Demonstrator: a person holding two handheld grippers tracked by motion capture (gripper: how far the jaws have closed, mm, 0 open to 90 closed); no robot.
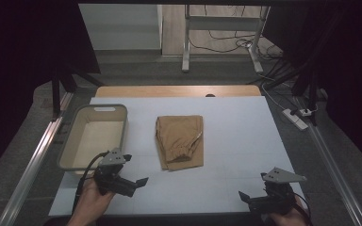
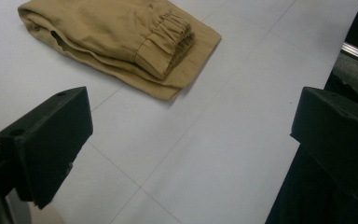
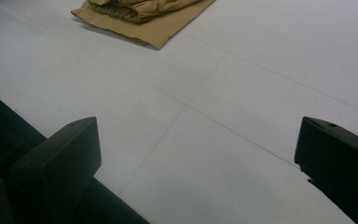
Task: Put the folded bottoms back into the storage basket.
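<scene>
Reaching for the folded trousers (image 1: 179,141) at mid-tabletop (image 1: 245,136), beside the bin (image 1: 93,136), I hold the left tool (image 1: 136,172) and right tool (image 1: 252,197) wide open and empty, aiming to pinch every layer.

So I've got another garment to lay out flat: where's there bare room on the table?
The widest bare patch lies between the folded tan trousers and the table's right edge. A bare strip also runs along the near edge, between the left gripper and the right gripper. The left side is crowded by the basket.
</scene>
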